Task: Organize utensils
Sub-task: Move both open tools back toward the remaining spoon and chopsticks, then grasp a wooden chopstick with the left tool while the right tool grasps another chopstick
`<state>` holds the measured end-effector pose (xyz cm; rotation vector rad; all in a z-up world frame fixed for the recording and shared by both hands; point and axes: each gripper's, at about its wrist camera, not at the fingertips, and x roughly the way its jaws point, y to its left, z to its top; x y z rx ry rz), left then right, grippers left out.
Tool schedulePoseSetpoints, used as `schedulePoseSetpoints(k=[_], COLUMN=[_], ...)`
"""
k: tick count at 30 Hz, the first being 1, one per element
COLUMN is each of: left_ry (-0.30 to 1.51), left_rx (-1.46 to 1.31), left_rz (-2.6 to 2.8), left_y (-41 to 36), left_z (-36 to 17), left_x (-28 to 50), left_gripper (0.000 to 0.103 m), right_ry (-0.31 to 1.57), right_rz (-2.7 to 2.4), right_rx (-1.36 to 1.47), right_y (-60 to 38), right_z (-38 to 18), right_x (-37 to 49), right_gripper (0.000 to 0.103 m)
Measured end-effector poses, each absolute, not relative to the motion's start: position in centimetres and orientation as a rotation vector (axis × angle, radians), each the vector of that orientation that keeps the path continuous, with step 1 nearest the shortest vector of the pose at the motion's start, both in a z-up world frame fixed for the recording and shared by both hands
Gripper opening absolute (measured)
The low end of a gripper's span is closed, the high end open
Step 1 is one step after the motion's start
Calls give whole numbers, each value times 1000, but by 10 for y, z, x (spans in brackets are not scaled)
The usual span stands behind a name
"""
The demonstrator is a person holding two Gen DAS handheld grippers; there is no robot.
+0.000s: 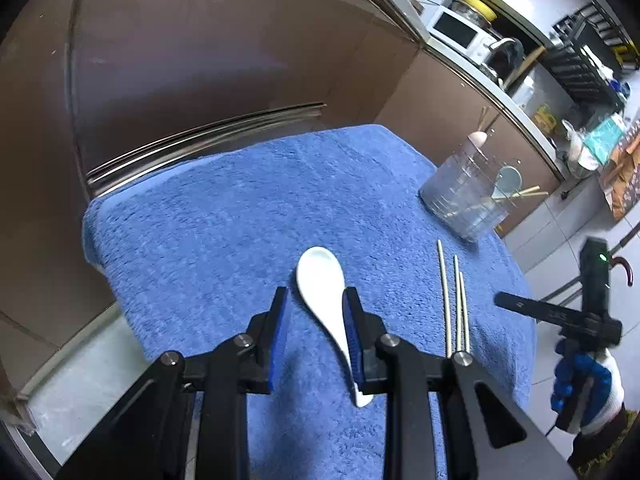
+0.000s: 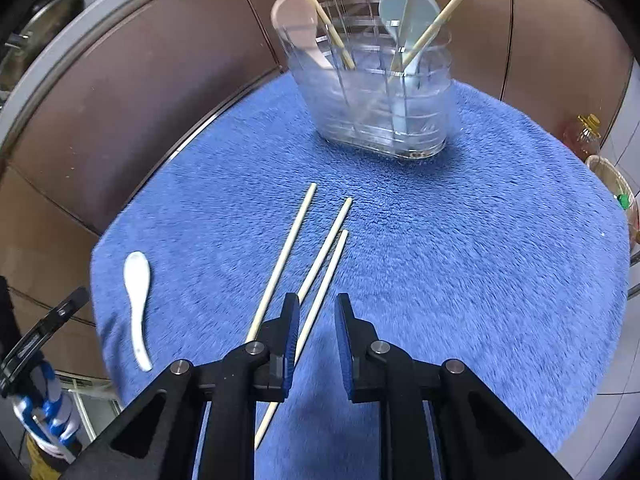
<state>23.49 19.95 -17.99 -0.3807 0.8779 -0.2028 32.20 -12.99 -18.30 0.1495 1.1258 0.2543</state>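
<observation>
A white ceramic spoon (image 1: 326, 292) lies on the blue towel (image 1: 224, 216), bowl away from me. My left gripper (image 1: 316, 300) is open above it, its right finger over the spoon's handle. Three wooden chopsticks (image 2: 316, 264) lie side by side on the towel (image 2: 460, 248); they also show in the left wrist view (image 1: 454, 304). My right gripper (image 2: 318, 312) is open just above their near ends. A clear utensil holder (image 2: 380, 92) at the far edge holds a pink spoon (image 2: 298, 20), a pale blue spoon (image 2: 408, 16) and several chopsticks. The white spoon also shows at the left in the right wrist view (image 2: 138, 300).
Brown cabinet fronts (image 1: 200, 52) rise behind the towel-covered table. A counter with a microwave (image 1: 456, 30) and clutter runs at the right. A bottle (image 2: 584, 136) and a container (image 2: 616, 188) stand past the table's right edge. My right gripper's body (image 1: 588, 312) hovers beyond the table edge.
</observation>
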Motion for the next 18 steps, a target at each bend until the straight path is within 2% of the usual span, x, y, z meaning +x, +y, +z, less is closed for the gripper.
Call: schedulePoseSetpoints(k=[6, 18], left_ry=[915, 1051], left_rx=[-307, -161], left_rz=[-299, -368], left_y=[155, 62], left_z=[-170, -195], left_x=[266, 335], left_gripper=[25, 25], right_ry=[1172, 1222], right_rz=[225, 219], right_rx=[139, 109], right_y=[-126, -121], right_z=[-203, -225], right_x=[350, 388], right_gripper=[16, 10])
